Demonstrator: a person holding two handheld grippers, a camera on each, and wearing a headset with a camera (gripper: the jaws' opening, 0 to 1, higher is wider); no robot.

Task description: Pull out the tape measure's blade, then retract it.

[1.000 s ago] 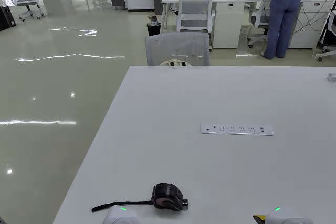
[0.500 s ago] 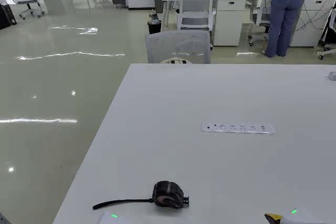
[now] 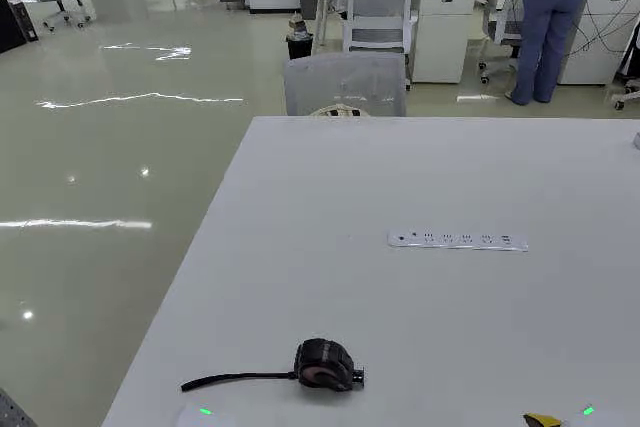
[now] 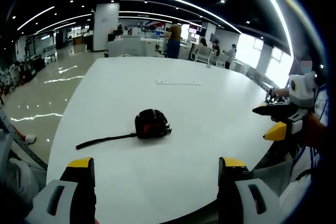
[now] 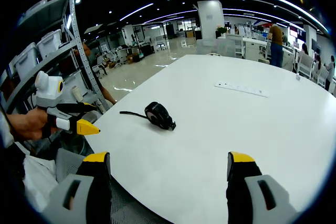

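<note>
A black tape measure [image 3: 324,365] lies on its side on a white bench [image 3: 420,177], close to the near edge and towards its left corner. Its black strap [image 3: 235,379] trails flat across the top to the left. Nothing touches the case.

The left tongs [image 4: 157,169] are held low over the near edge with the jaws wide apart and nothing between them. In the left gripper view the tape measure sits ahead of them, well short of the yellow tips. The right tongs [image 5: 168,158] are likewise spread and hold nothing. They face the bench from further right, with the tape measure ahead and a little to the left. Each gripper view catches the other tongs off to one side, held in a hand clear of the bench.

A white power strip [image 3: 457,240] lies flat near the middle of the bench, well beyond the tape measure. A grey mesh chair [image 3: 345,85] stands at the far edge. Across the glossy floor [image 3: 120,167], a person [image 3: 548,17] stands at a white desk.
</note>
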